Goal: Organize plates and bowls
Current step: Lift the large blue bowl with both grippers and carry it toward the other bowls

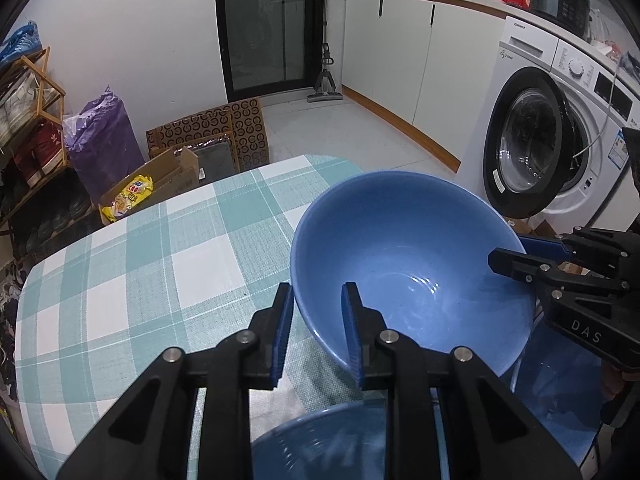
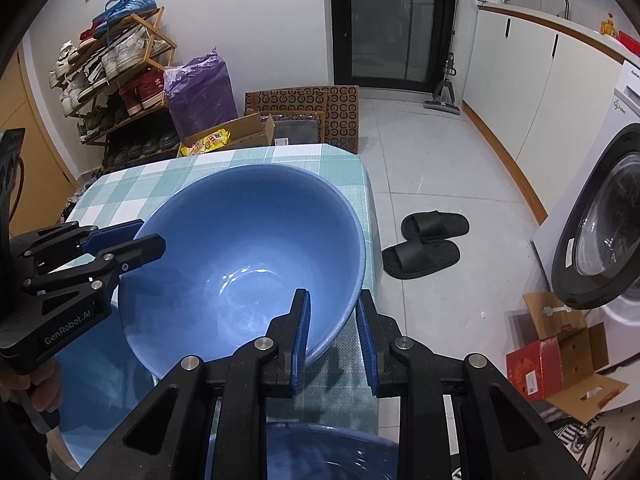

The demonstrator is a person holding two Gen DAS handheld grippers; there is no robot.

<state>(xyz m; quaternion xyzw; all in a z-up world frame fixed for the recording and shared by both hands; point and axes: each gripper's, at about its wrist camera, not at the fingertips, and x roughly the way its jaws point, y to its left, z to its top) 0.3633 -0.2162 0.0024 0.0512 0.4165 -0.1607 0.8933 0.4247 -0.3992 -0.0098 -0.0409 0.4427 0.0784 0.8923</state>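
Observation:
A large blue bowl (image 1: 412, 256) is held tilted above the checked tablecloth (image 1: 140, 272); it also shows in the right wrist view (image 2: 248, 248). My left gripper (image 1: 316, 312) straddles its left rim, one finger inside and one outside, with a gap between the pads. My right gripper (image 2: 332, 320) straddles the opposite rim the same way and shows in the left wrist view (image 1: 516, 256). A second blue bowl (image 1: 320, 440) sits below, close to the cameras; it shows in the right wrist view too (image 2: 332, 456).
The table (image 2: 352, 168) ends at the right, with floor and black slippers (image 2: 424, 244) beyond. A washing machine (image 1: 560, 136) stands at the right. Cardboard boxes (image 2: 560, 356) lie on the floor. A shoe rack (image 2: 116, 72) and purple bag (image 2: 200, 92) stand behind the table.

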